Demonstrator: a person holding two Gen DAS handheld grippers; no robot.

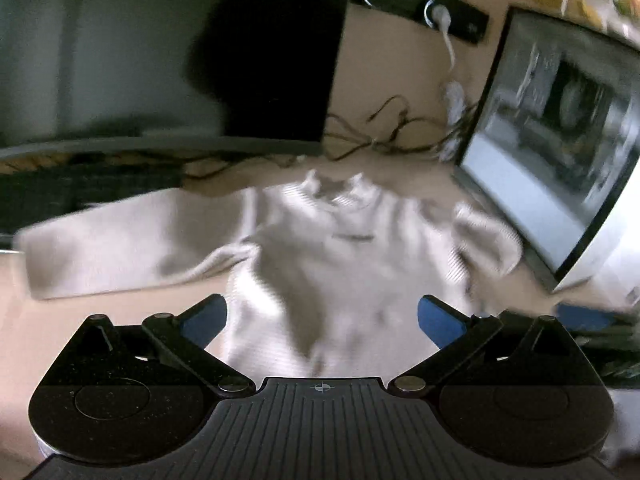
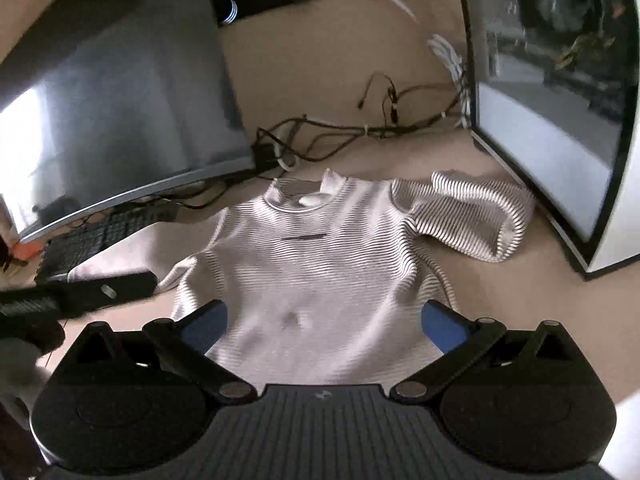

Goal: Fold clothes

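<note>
A pale, finely striped long-sleeved sweater (image 1: 340,256) (image 2: 316,256) lies face up on the beige desk, collar pointing away from me. Its left sleeve (image 1: 116,244) stretches out flat toward the left. Its right sleeve (image 2: 472,212) is bunched up beside the right screen. My left gripper (image 1: 322,318) hovers open above the sweater's lower body, its blue pads (image 1: 206,320) wide apart and empty. My right gripper (image 2: 324,322) is open too, over the sweater's hem, holding nothing. The left gripper's dark body (image 2: 76,294) shows at the left edge of the right wrist view.
A curved monitor (image 2: 120,112) stands at the back left with a black keyboard (image 2: 92,236) under it. A second screen (image 2: 560,100) (image 1: 560,152) stands on the right, close to the bunched sleeve. Tangled cables (image 2: 360,128) and a wall socket strip (image 1: 420,4) lie behind the collar.
</note>
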